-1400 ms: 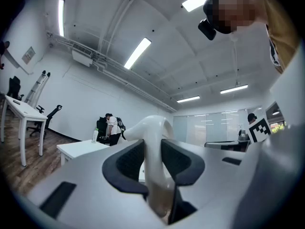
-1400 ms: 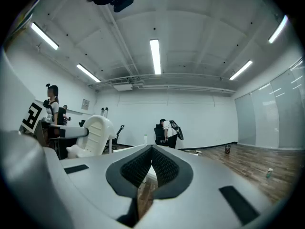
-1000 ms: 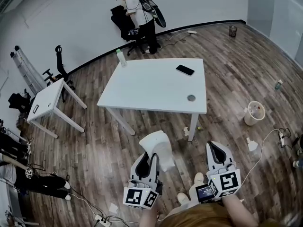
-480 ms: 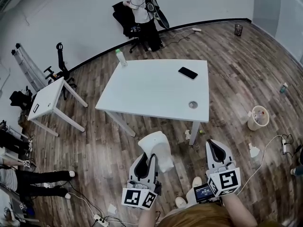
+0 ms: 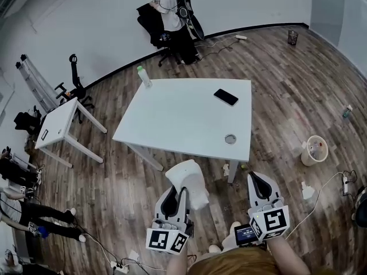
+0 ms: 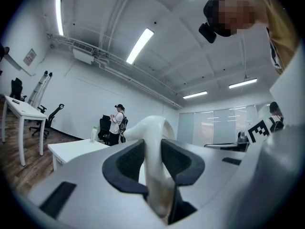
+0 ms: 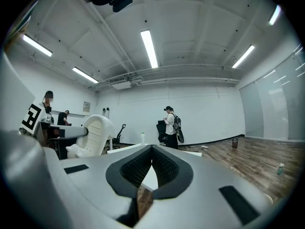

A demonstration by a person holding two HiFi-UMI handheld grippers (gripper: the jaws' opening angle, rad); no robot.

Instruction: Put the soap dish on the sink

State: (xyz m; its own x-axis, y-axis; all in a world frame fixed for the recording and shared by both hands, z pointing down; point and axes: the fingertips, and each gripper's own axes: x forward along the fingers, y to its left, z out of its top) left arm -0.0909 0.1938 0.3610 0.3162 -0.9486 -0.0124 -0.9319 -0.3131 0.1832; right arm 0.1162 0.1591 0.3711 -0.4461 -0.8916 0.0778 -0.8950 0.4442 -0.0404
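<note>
Head view: my left gripper (image 5: 176,192) is clamped on the white, glossy, curved soap dish (image 5: 188,179), which is carried in the air over the wooden plank floor (image 5: 114,182), just short of the near edge of the white rectangular surface (image 5: 183,116). My right gripper (image 5: 259,180) hangs level with it, also on the near side of that surface, toward its right-hand corner. A black phone (image 5: 226,97) lies on the surface's far right part. I see no sink anywhere.

Left gripper view: the two dark ribbed pads (image 6: 126,161) pinch a thin upright wall of the dish from both sides, and its rounded lip rises above them. The hold sits low on that wall, which I judge sensible.

Right gripper view: the jaws are drawn together with nothing between them. The dish shows off to the left, on the near side of the surface.

My reading: the dish looks stiff and moulded, plastic or ceramic, I cannot tell which. The sheen suggests it could slip, and it overhangs the pads, so it may pivot. I would keep firm pressure and set it down gently in case it chips.
</note>
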